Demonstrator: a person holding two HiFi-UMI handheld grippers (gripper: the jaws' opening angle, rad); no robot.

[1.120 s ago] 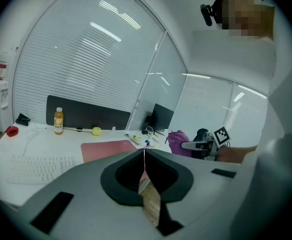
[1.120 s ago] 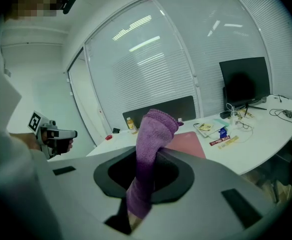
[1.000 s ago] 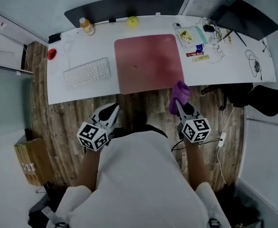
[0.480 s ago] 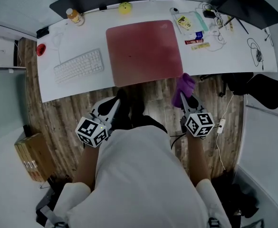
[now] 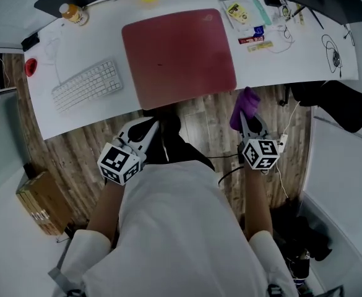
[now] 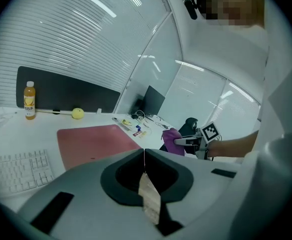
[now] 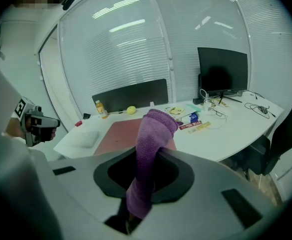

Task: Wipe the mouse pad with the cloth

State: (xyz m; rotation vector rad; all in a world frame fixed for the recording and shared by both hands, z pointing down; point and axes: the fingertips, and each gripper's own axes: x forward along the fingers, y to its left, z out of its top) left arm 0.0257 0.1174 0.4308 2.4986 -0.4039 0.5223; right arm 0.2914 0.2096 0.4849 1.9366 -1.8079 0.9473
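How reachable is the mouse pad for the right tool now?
Likely yes: the right tool, shut on the purple cloth, hangs just off the desk by the near right corner of the mouse pad, nothing between them.

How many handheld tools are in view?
2. The left tool, shut and empty, is off the front edge of the white desk; the right tool is shut on the purple cloth. None hidden.

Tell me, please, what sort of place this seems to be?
Most likely an office. A long white desk carries a keyboard, a red mouse pad and a dark monitor, and glass walls with slatted blinds enclose the room.
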